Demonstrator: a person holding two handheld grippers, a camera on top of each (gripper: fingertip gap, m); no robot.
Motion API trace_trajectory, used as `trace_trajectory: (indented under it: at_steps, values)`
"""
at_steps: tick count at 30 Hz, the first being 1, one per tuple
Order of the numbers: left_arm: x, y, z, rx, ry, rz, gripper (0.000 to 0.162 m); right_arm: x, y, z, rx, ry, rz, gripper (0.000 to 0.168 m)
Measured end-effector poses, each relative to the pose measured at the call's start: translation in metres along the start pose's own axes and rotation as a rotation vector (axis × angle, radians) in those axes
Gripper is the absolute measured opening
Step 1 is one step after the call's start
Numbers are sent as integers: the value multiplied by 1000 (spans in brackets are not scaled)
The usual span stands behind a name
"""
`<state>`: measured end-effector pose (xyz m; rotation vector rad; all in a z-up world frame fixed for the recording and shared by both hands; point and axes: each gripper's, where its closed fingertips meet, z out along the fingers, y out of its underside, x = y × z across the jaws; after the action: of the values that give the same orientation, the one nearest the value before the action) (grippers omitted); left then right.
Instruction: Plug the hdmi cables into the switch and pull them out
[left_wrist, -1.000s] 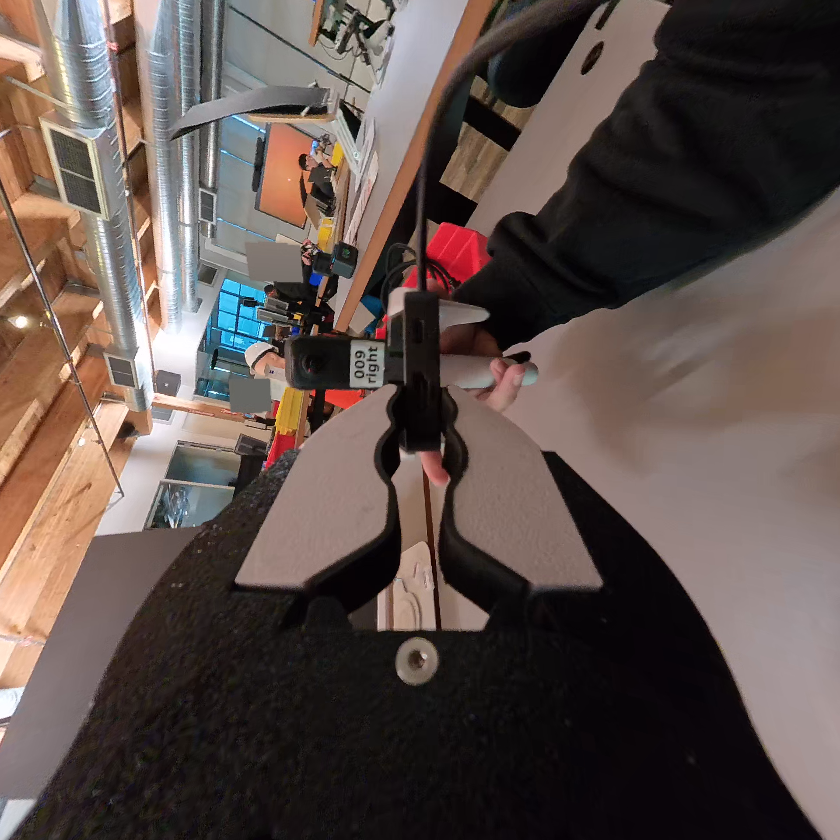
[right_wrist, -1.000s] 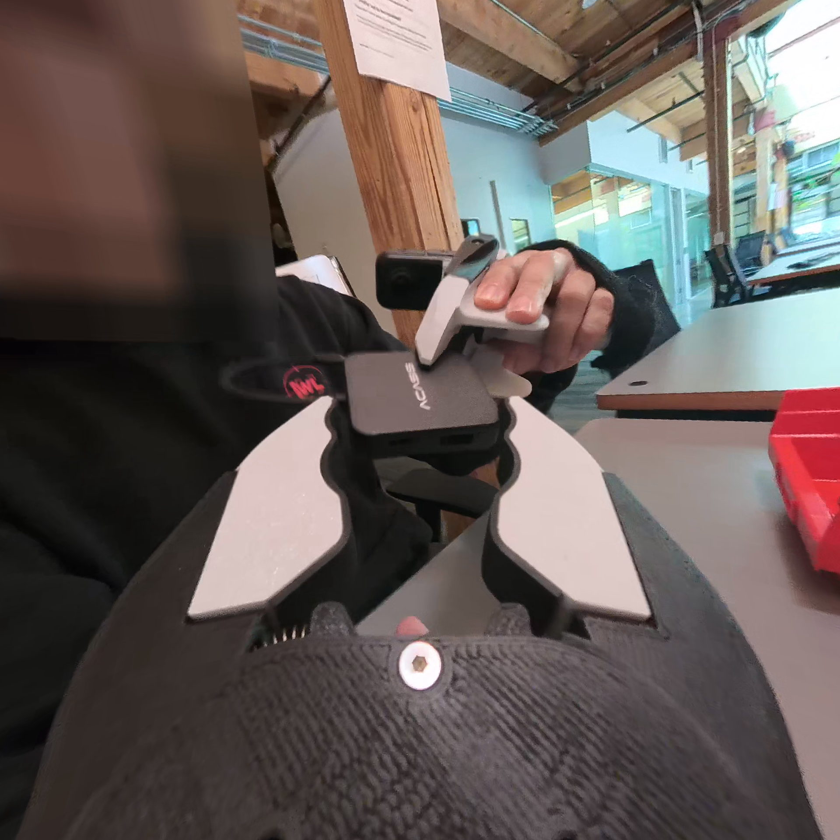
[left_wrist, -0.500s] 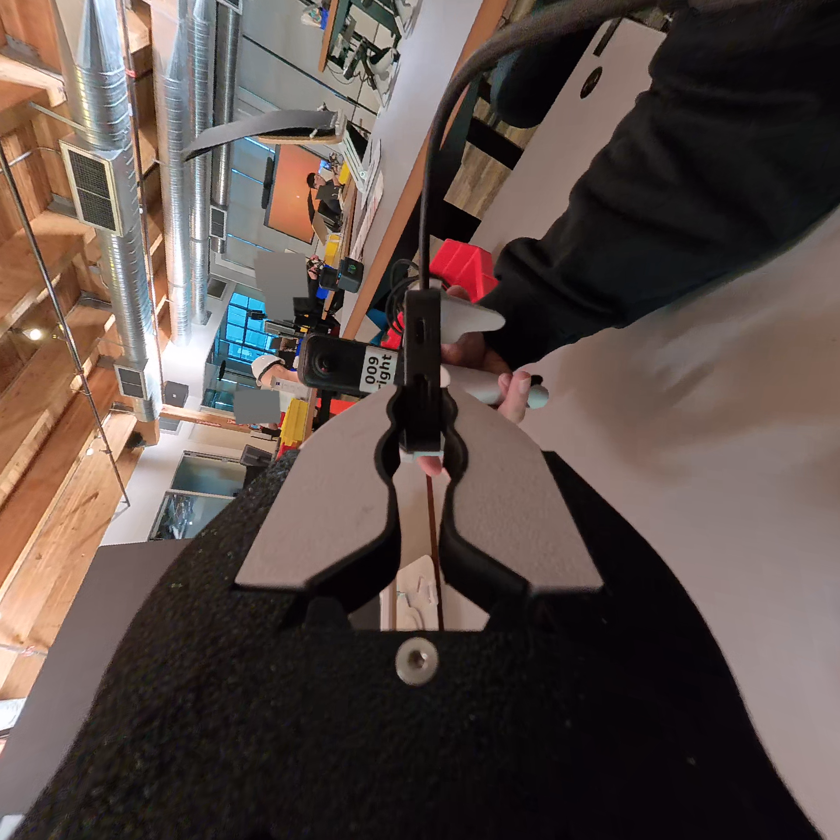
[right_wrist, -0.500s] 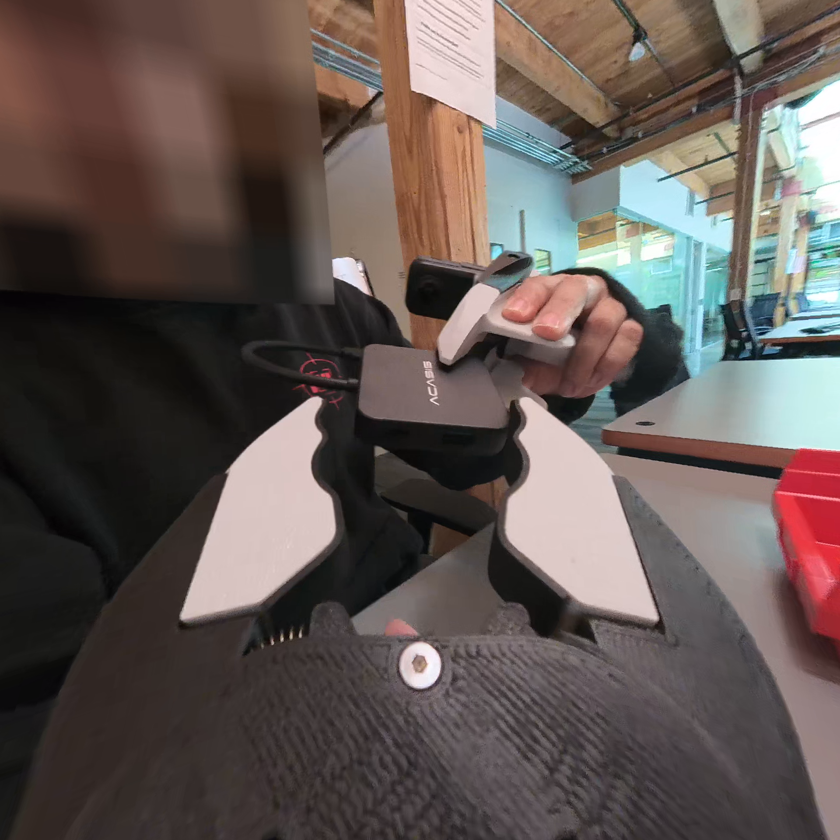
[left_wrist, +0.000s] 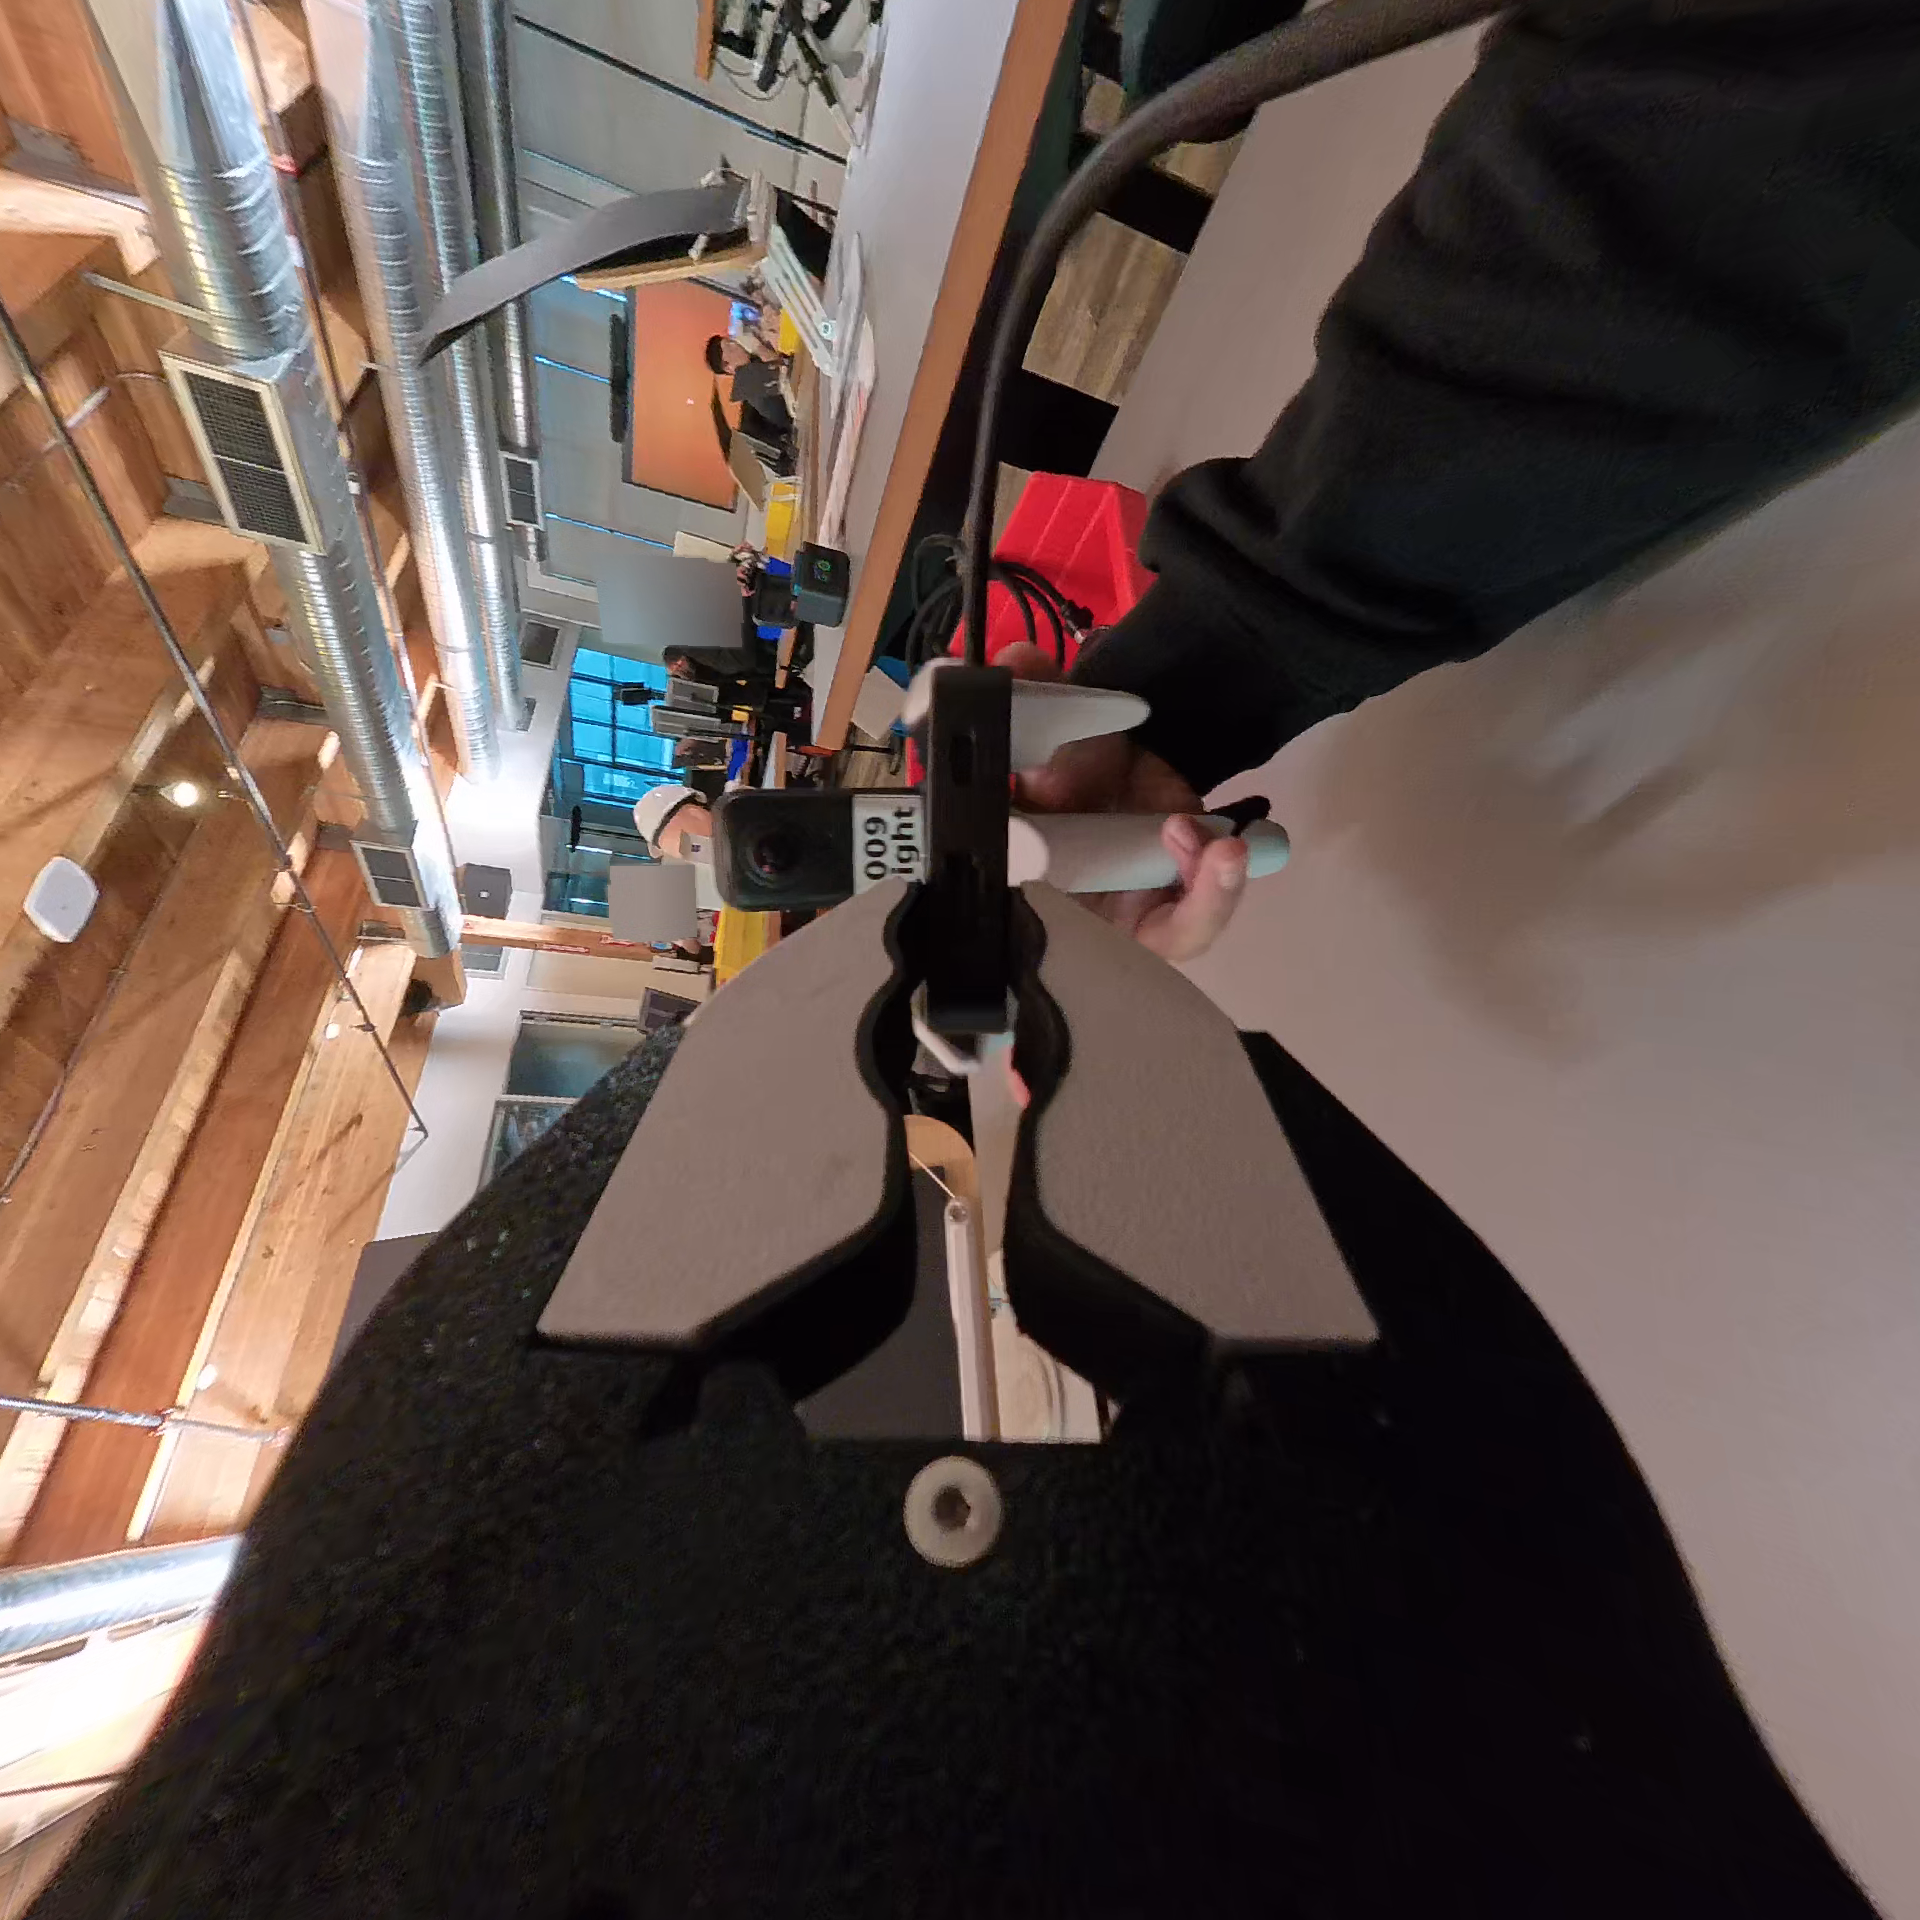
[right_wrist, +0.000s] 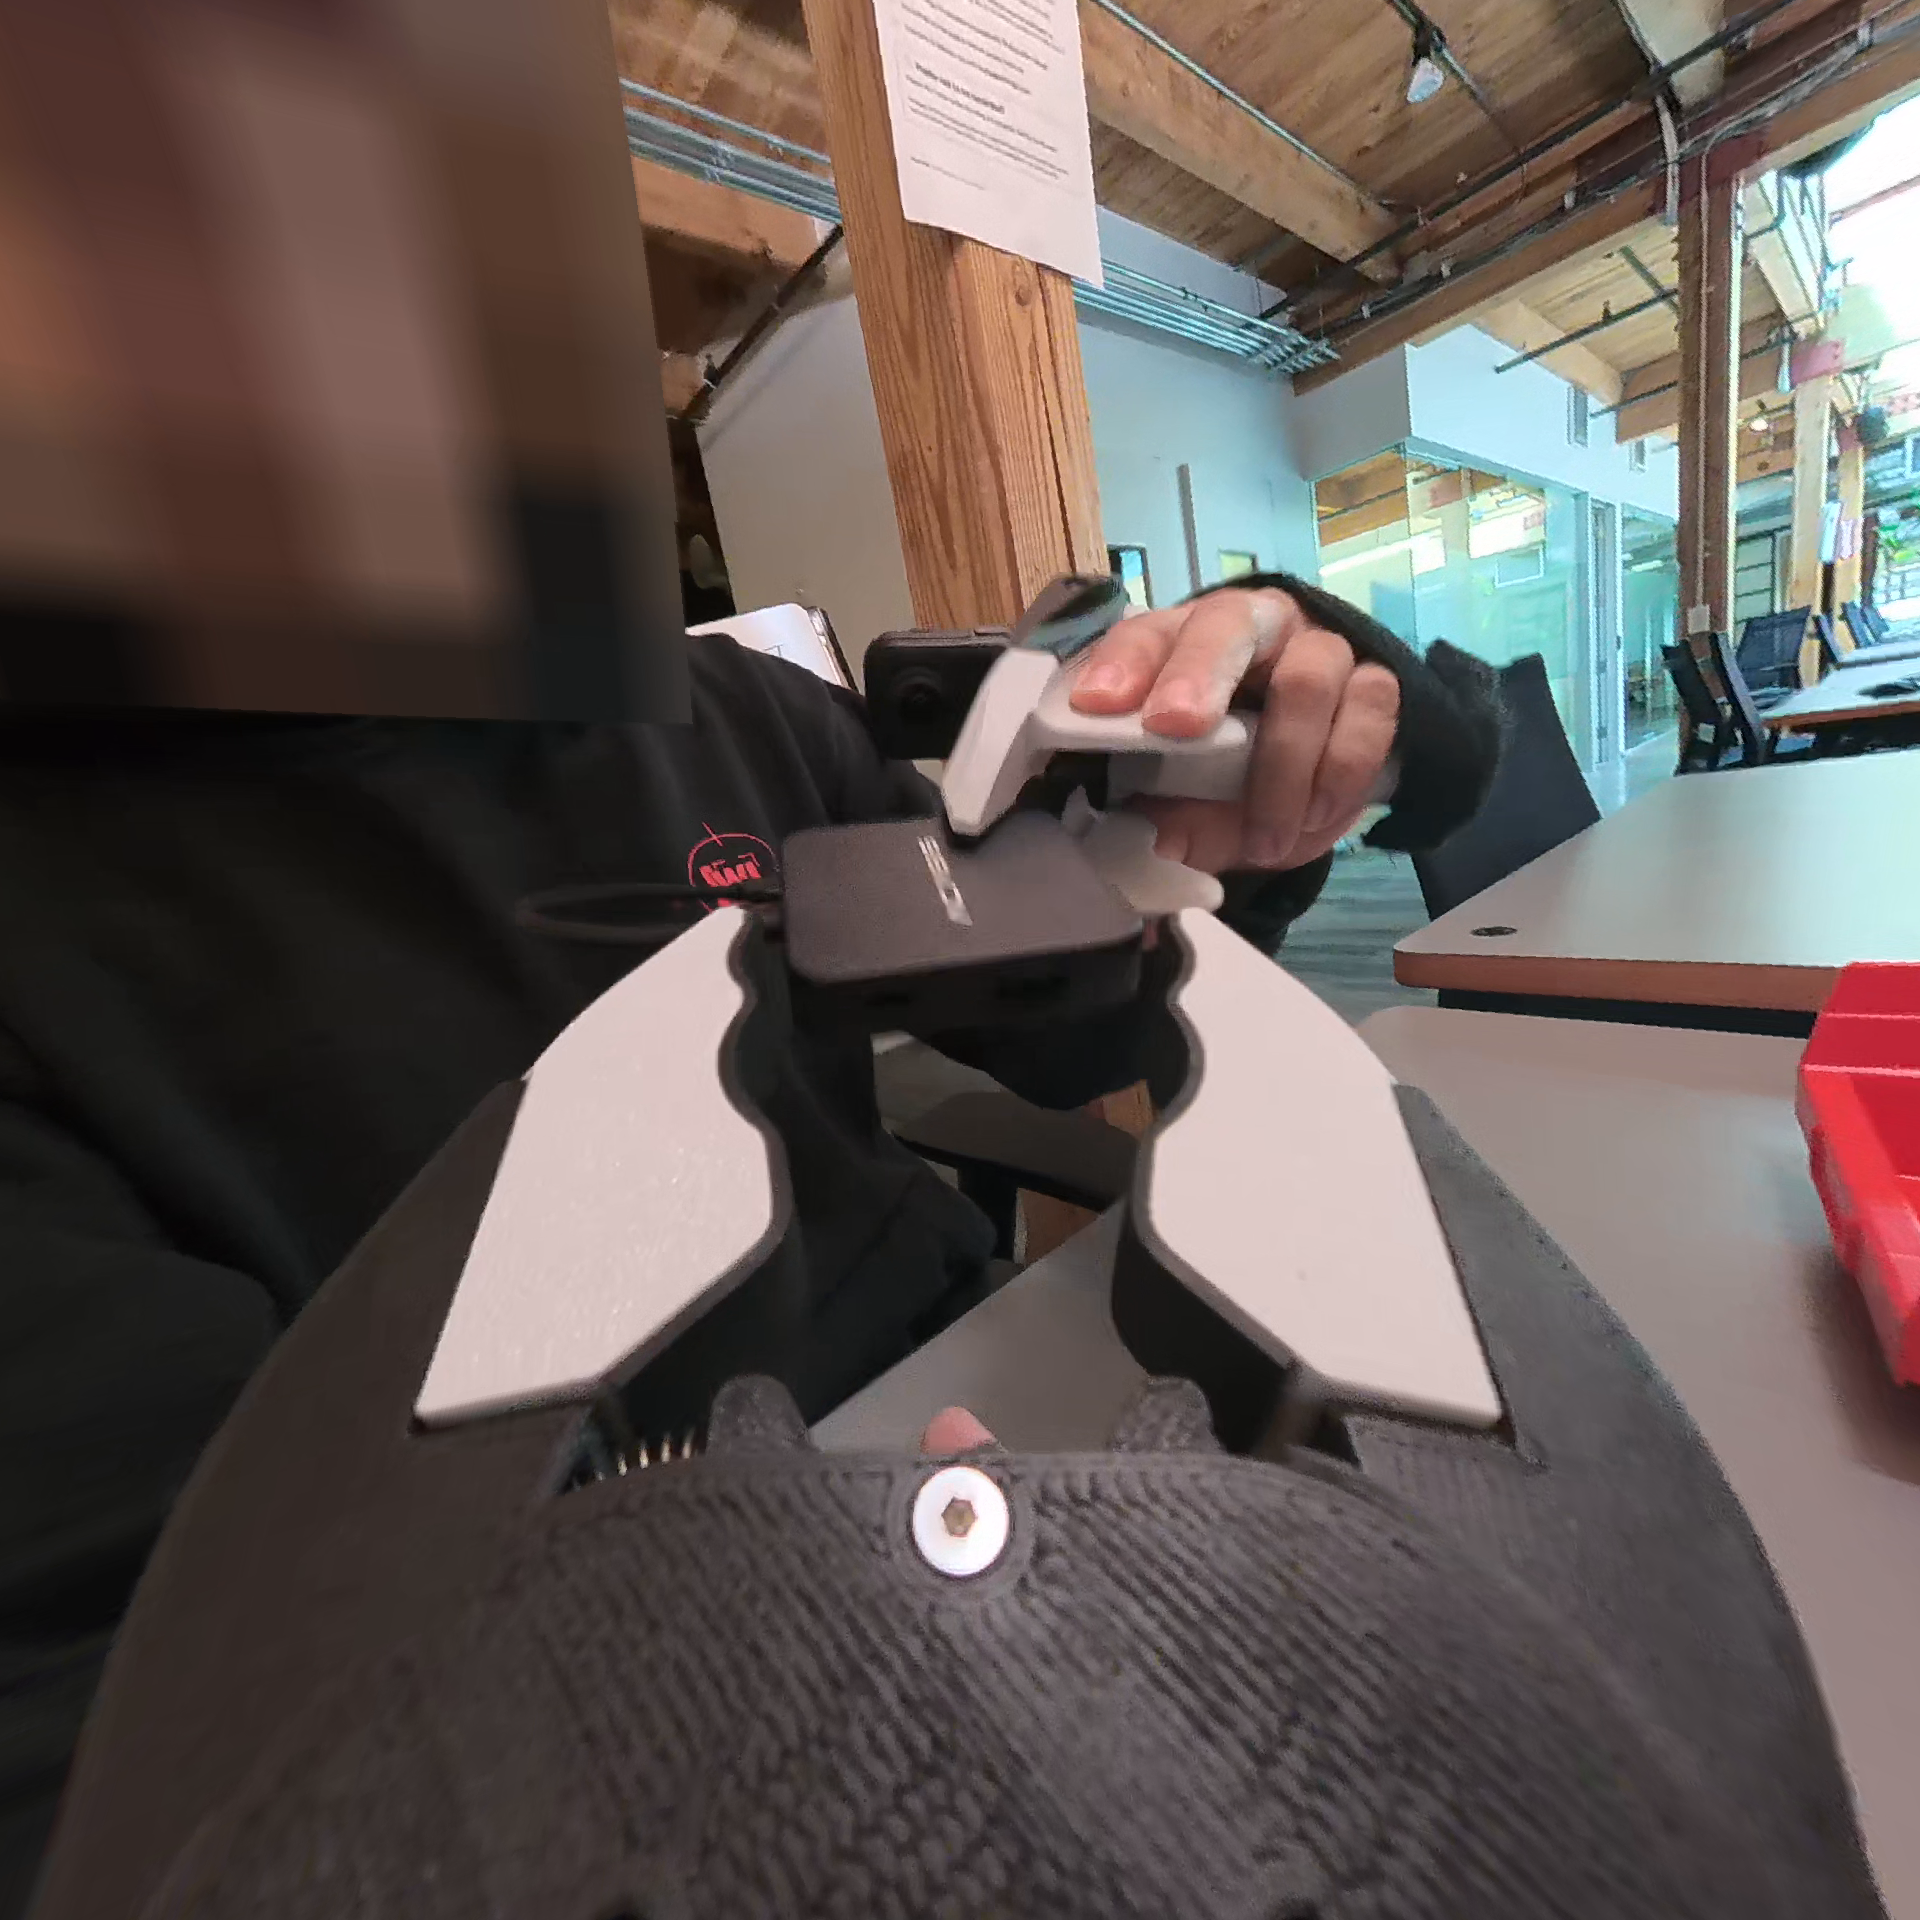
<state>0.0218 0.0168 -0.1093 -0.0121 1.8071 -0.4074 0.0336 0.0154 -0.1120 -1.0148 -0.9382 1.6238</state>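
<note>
Switch (left_wrist: 968, 831) seen edge-on in left wrist view; its lower end is tucked btwn the left gripper (left_wrist: 961, 935) tips, so contact there is partly hidden. Its cable (left_wrist: 1013, 312) runs up and gets cut off by the top edge. White bit (left_wrist: 961, 1044) under the switch: can't tell what it is.

Right wrist view: switch (right_wrist: 935, 914) motion-blurred, ports on its near face too smeared to read as full or empty. Right gripper (right_wrist: 956, 966) tips flank it; whether they touch it can't be told. Red bin (right_wrist: 1870, 1143) at the table's (right_wrist: 1558, 1143) right side is cut off by the right edge. Far left gripper blurred too; its lower finger (right_wrist: 1153, 883) is a pale smear.
</note>
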Motion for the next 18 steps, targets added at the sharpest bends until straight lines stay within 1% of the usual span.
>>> trace_trajectory:
  at_steps: [2,3,7,10,14,18]
  values:
    - [-6,-4,-3,23,-15,-19,13,5,7,-1,-41,37,-8,80]
    - [-8,-5,-4,37,-16,-34,13,4,7,-1,-35,28,-16,82]
    - [-8,-2,-4,48,-14,-49,14,-3,-1,6,6,-27,-7,70]
    - [-5,-2,0,50,-2,-44,13,-5,7,13,-31,-51,-25,72]
    - [-6,0,-1,48,-14,-44,14,-6,2,20,2,-60,-109,73]
    - [-8,-1,-4,40,-16,-29,13,-7,-1,21,14,-77,-62,73]
